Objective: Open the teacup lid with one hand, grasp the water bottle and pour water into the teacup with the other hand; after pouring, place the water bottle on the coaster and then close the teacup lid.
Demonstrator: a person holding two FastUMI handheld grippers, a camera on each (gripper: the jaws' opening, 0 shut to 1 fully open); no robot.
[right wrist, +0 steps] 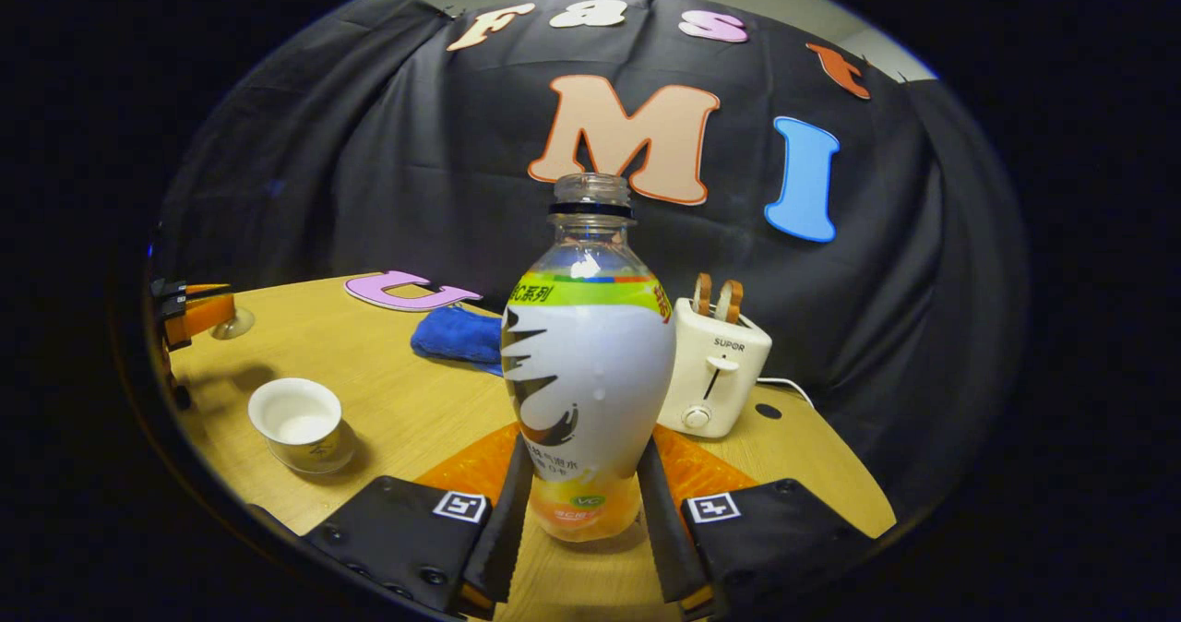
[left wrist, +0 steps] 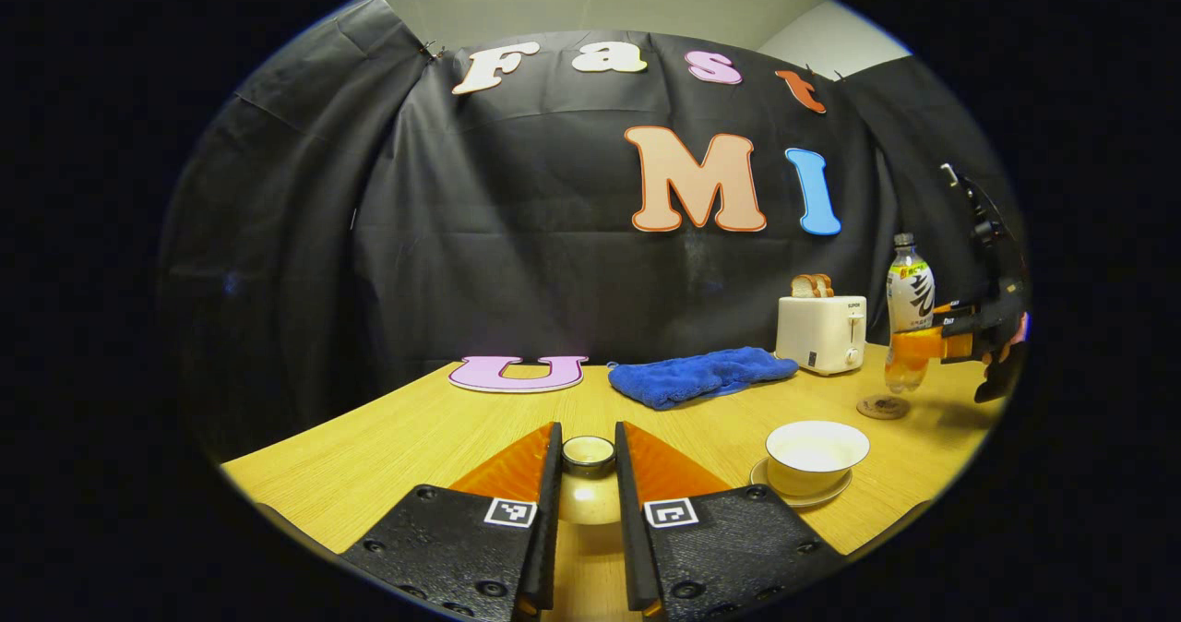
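**Lid lifted, bottle gripped above coaster**

Left gripper view, near to far: the left gripper (left wrist: 588, 474) pinches the teacup lid (left wrist: 588, 453) between both fingers, which press on its sides; the lid is held off the table (left wrist: 387, 437). Just to the right stands the teacup (left wrist: 816, 454), uncovered, on its saucer (left wrist: 801, 495). Beyond it lies the round coaster (left wrist: 883, 407), with the water bottle (left wrist: 909, 322) upright directly above it, its base close to the coaster; contact cannot be determined. The right gripper (left wrist: 923, 342) clamps the bottle low on its body. A blue cloth (left wrist: 697, 375) and a toaster (left wrist: 821, 333) sit farther back.

Right gripper view: both fingers (right wrist: 503, 520) press the lower body of the bottle, which stands upright and uncapped between them. The teacup stands well to the left.
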